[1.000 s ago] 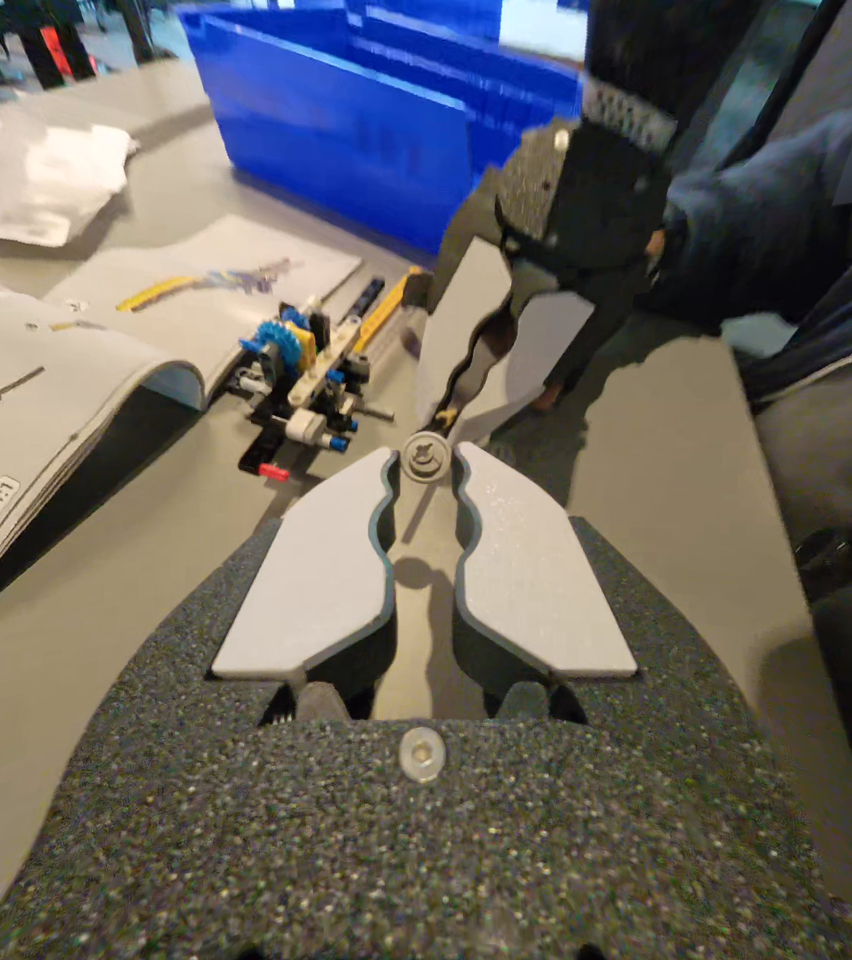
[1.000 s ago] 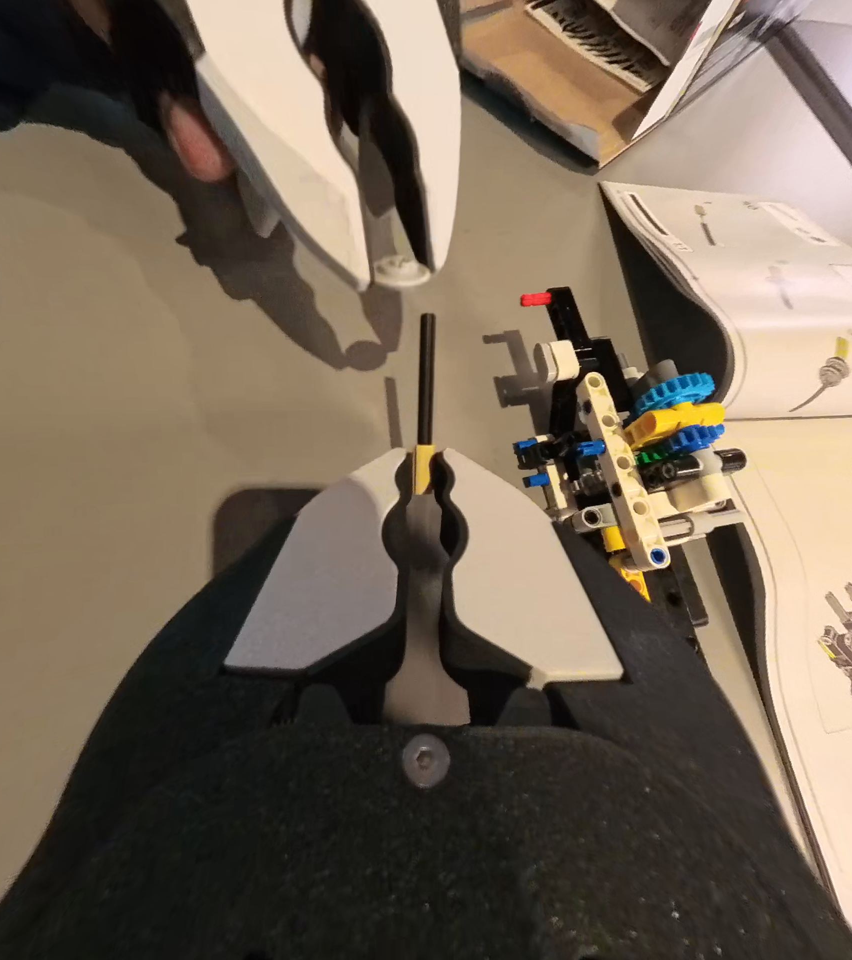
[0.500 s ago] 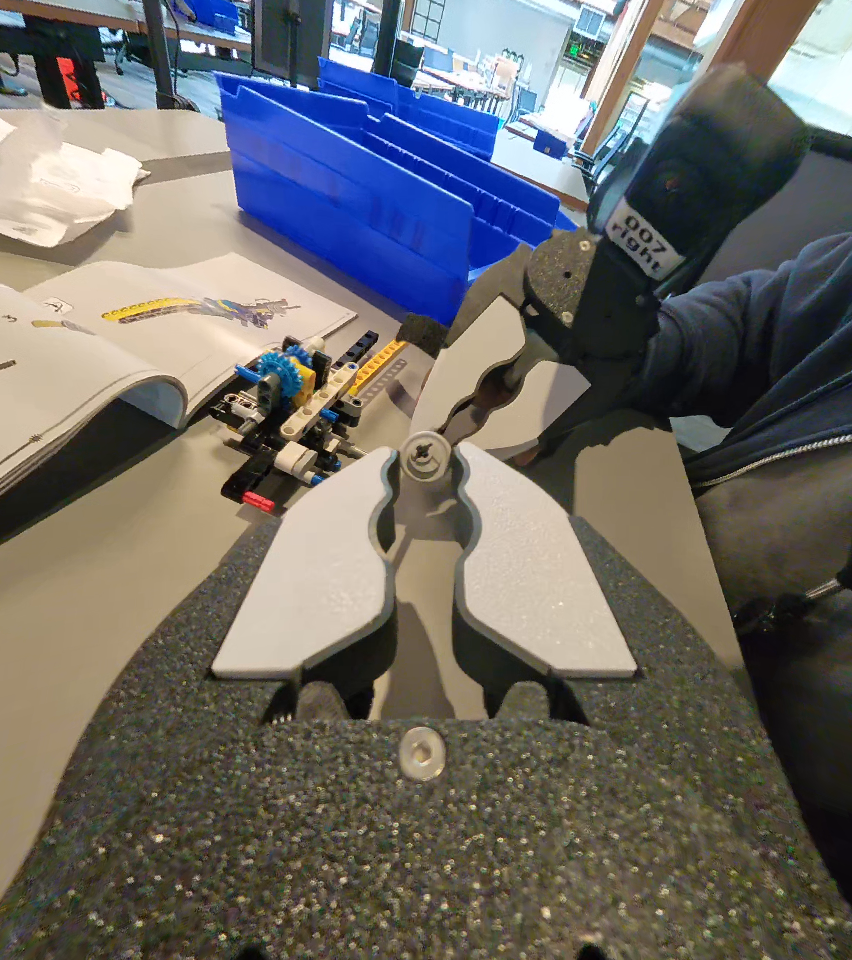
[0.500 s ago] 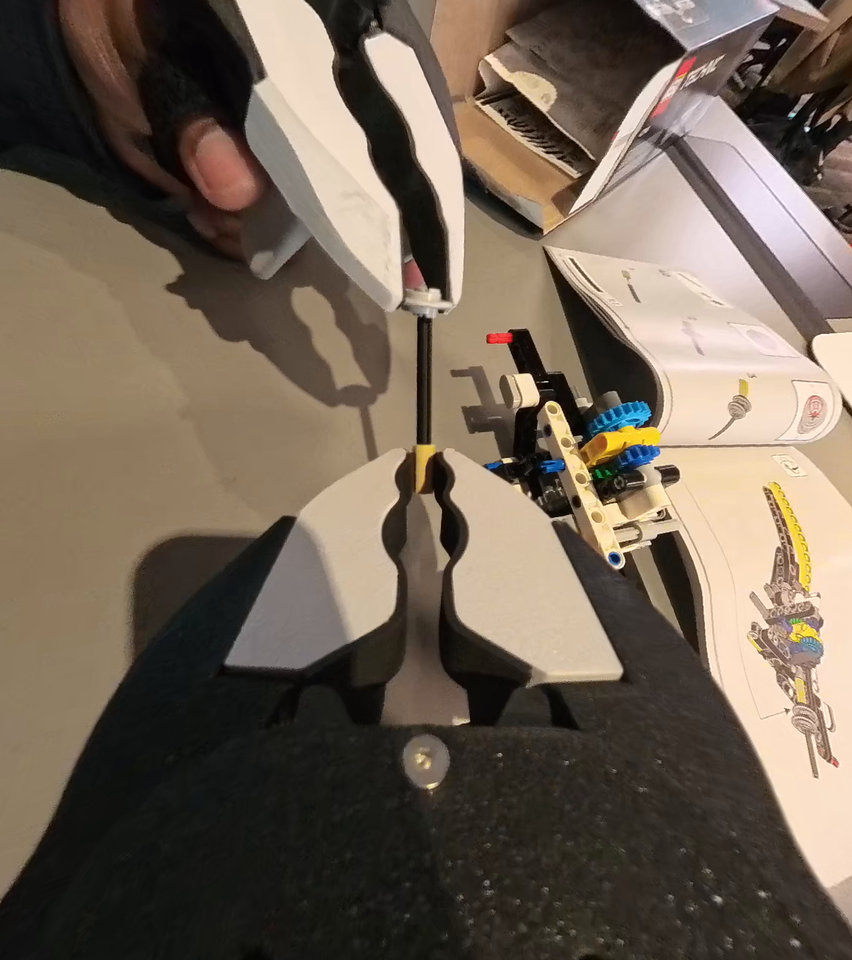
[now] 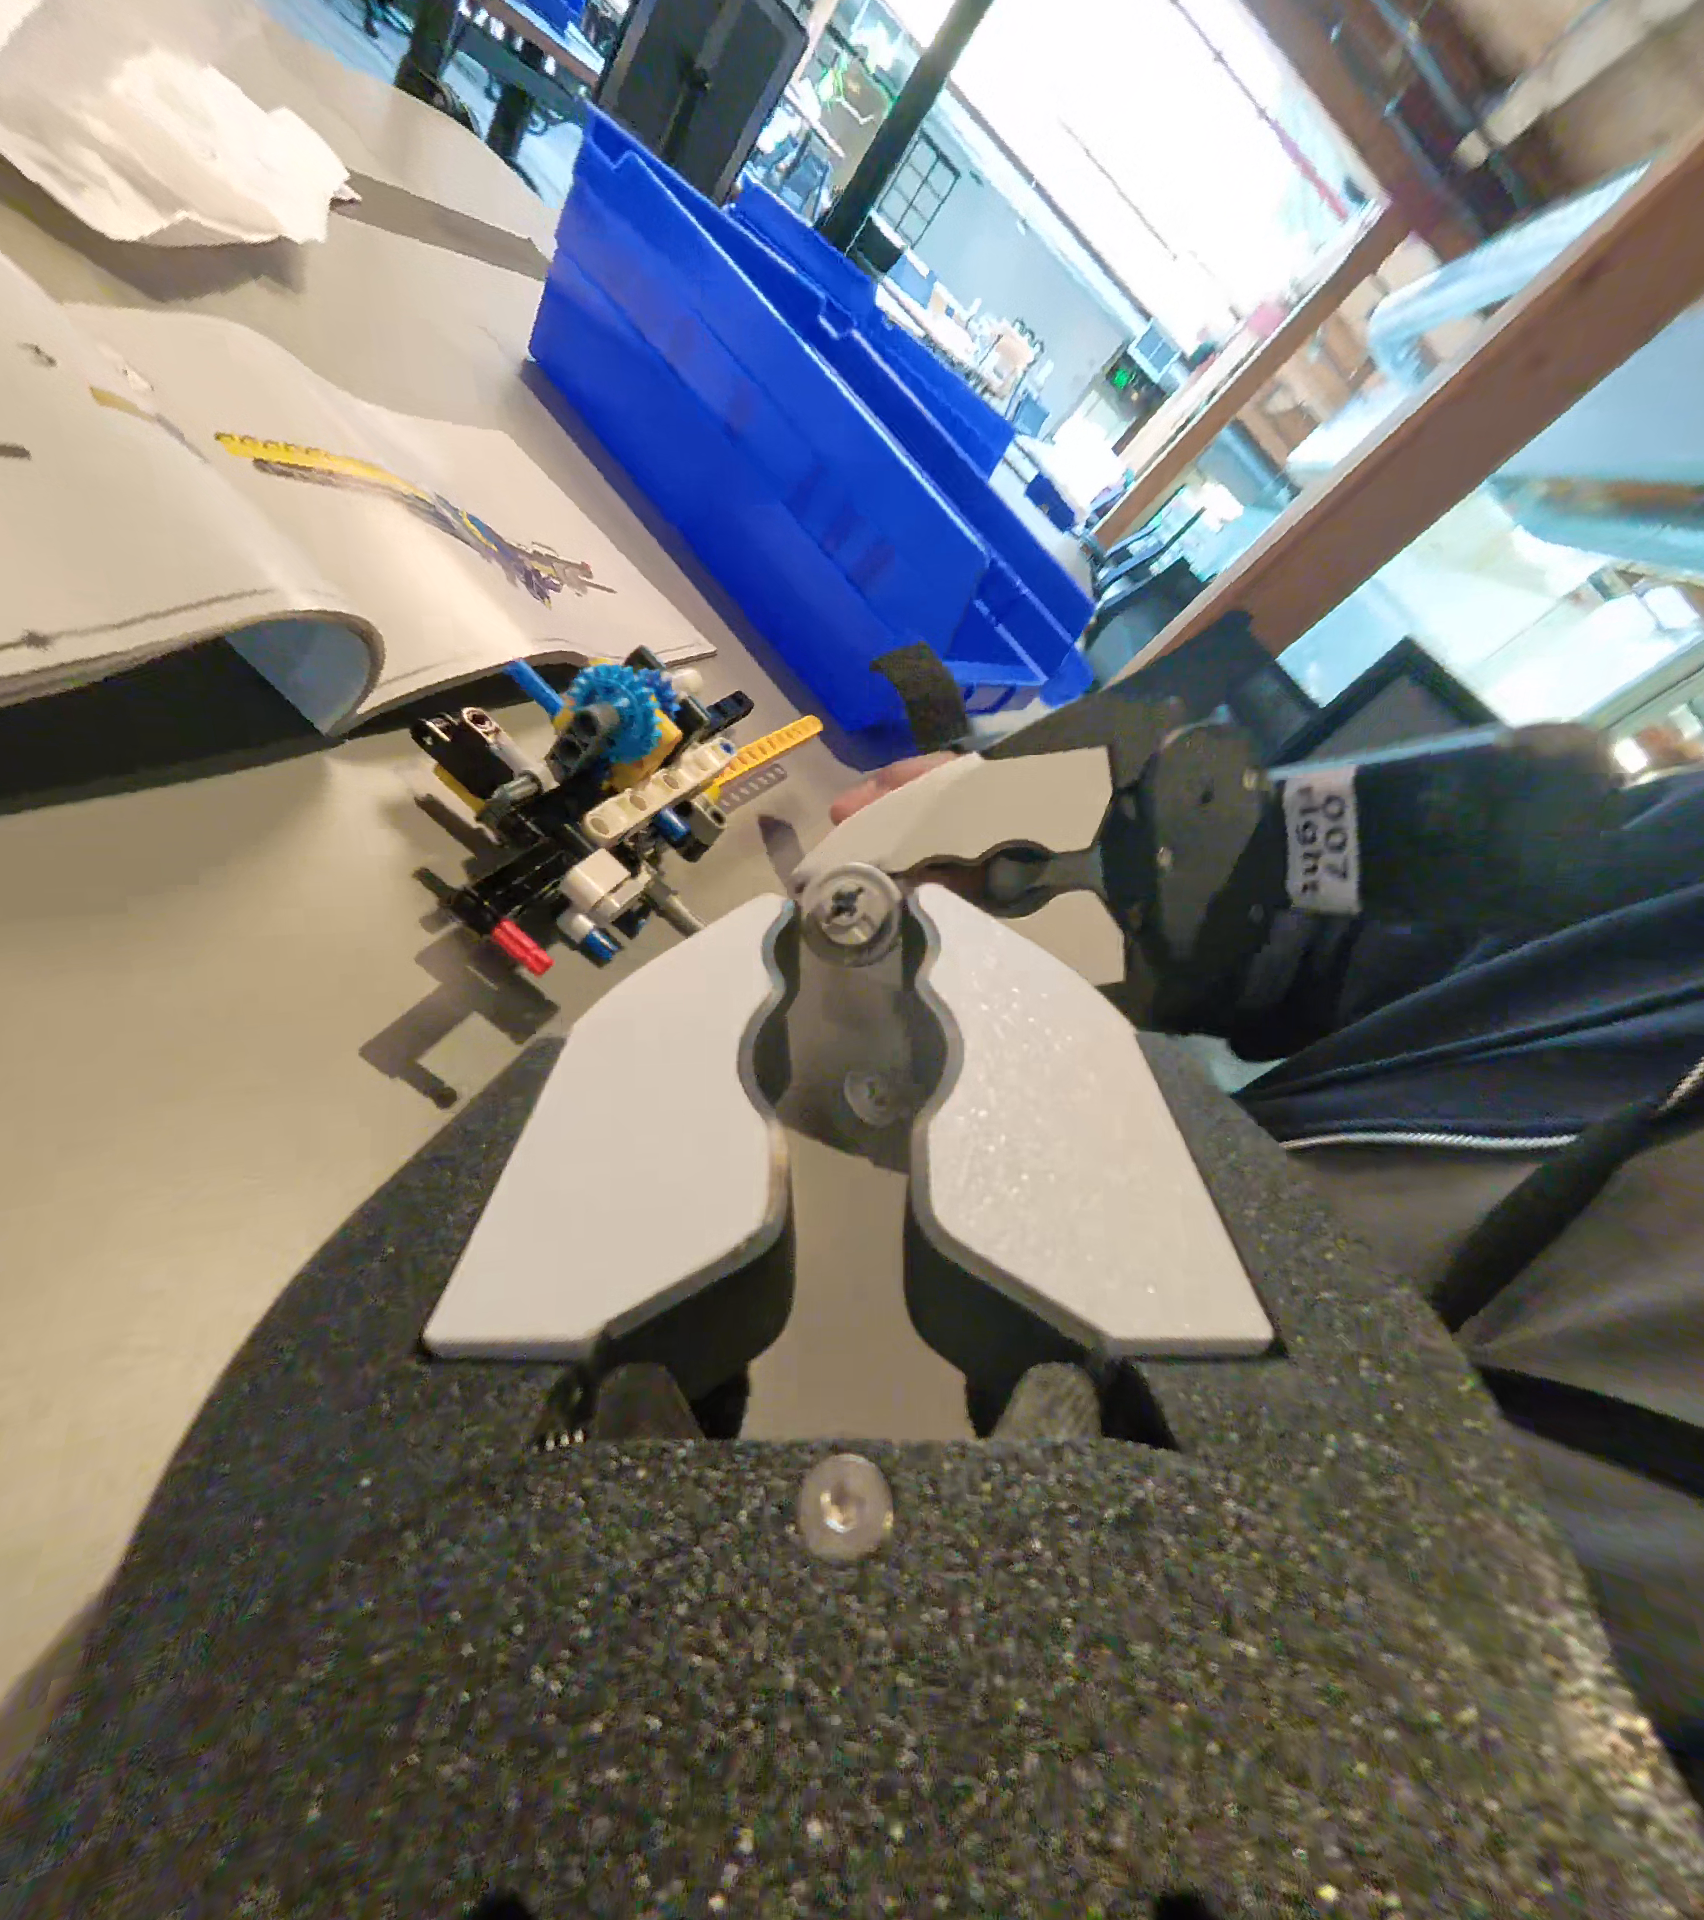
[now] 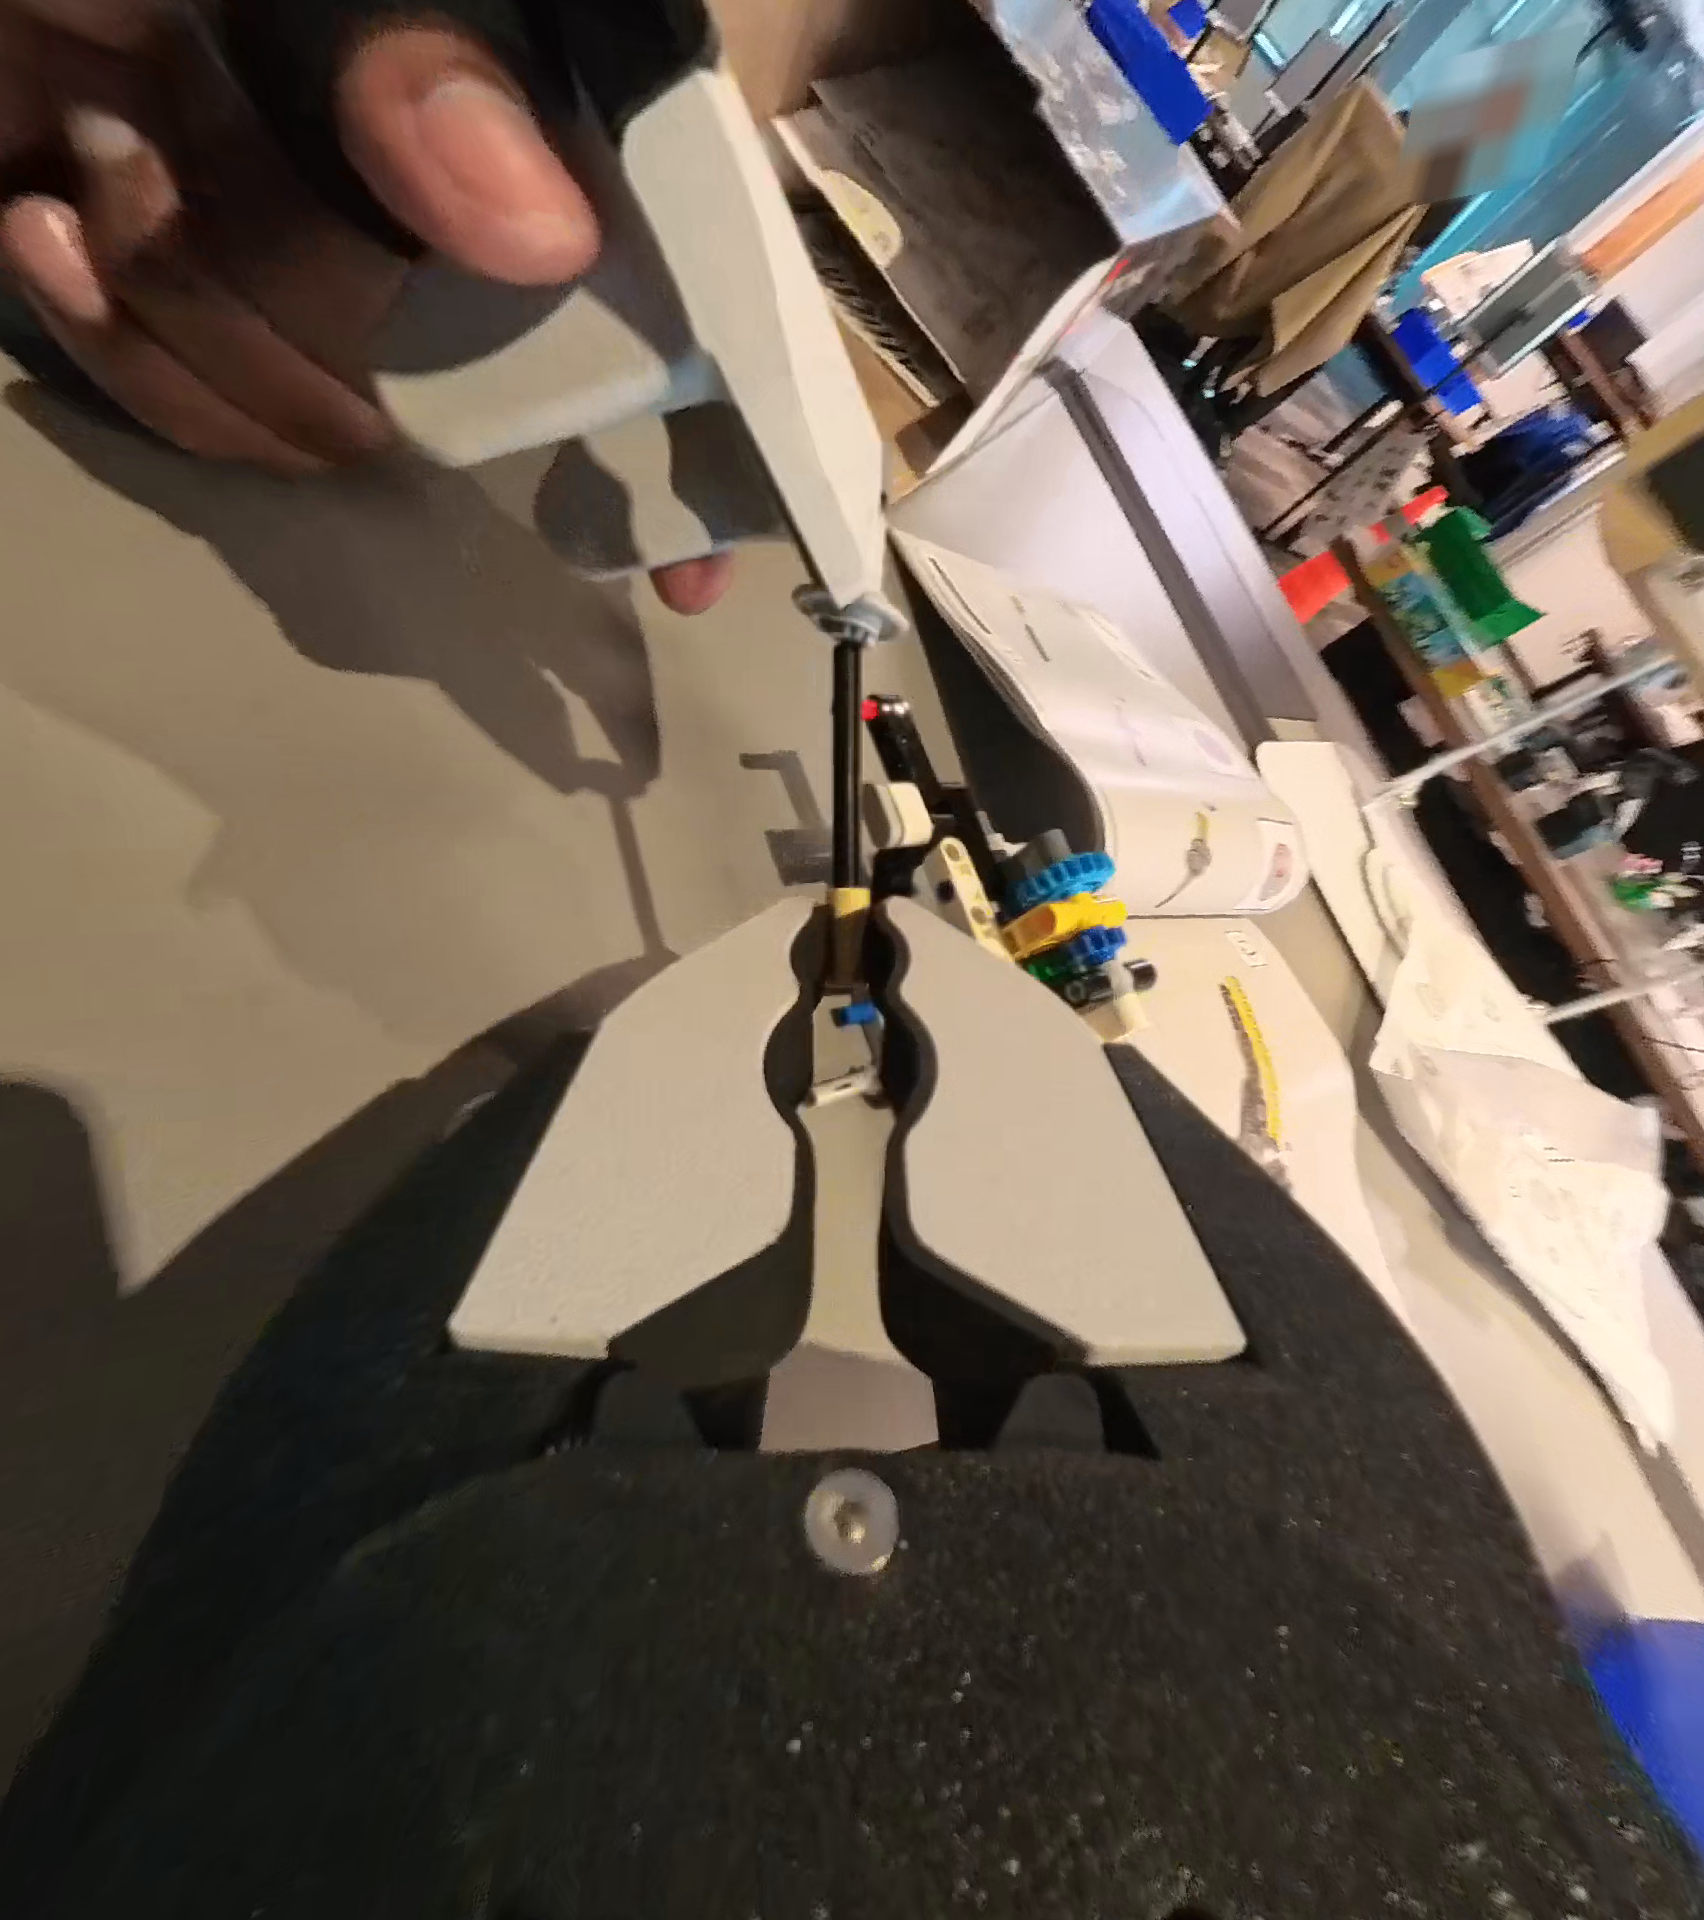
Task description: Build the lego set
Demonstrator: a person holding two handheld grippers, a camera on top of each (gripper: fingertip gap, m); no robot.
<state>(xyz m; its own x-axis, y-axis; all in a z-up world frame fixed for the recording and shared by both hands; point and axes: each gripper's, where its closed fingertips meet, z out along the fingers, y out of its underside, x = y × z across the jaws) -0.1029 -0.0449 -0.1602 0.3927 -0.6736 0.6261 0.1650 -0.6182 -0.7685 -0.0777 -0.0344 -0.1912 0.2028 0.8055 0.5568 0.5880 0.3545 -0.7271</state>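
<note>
My left gripper [image 5: 849, 906] is shut on a small grey round piece [image 5: 845, 925]. My right gripper [image 6: 848, 921] is shut on the yellow end [image 6: 845, 938] of a thin black axle [image 6: 846, 769]. The axle's far tip meets the grey round piece [image 6: 850, 621], which sits at the tips of the left gripper [image 6: 843, 597]. Both grippers are held tilted above the table, tip to tip. The right gripper also shows in the left wrist view [image 5: 952, 821], just behind the grey piece. The part-built lego model [image 5: 599, 810] with blue gears lies on the table; it also shows in the right wrist view [image 6: 1045, 920].
An open instruction booklet [image 5: 235, 540] lies beside the model and also shows in the right wrist view [image 6: 1139, 769]. Blue bins [image 5: 786, 468] stand behind it. A cardboard box [image 6: 889, 260] sits at the far end. Crumpled paper [image 5: 131, 135] lies far left. A person's hand [image 6: 308, 208] holds the left gripper. Some 5 centimeters of space lies between my two pairs of fingers.
The two grippers have closed together: the axle tip, apart from the grey piece 1 s ago, now sits against it. Both grippers have tilted and lifted away from the table.
</note>
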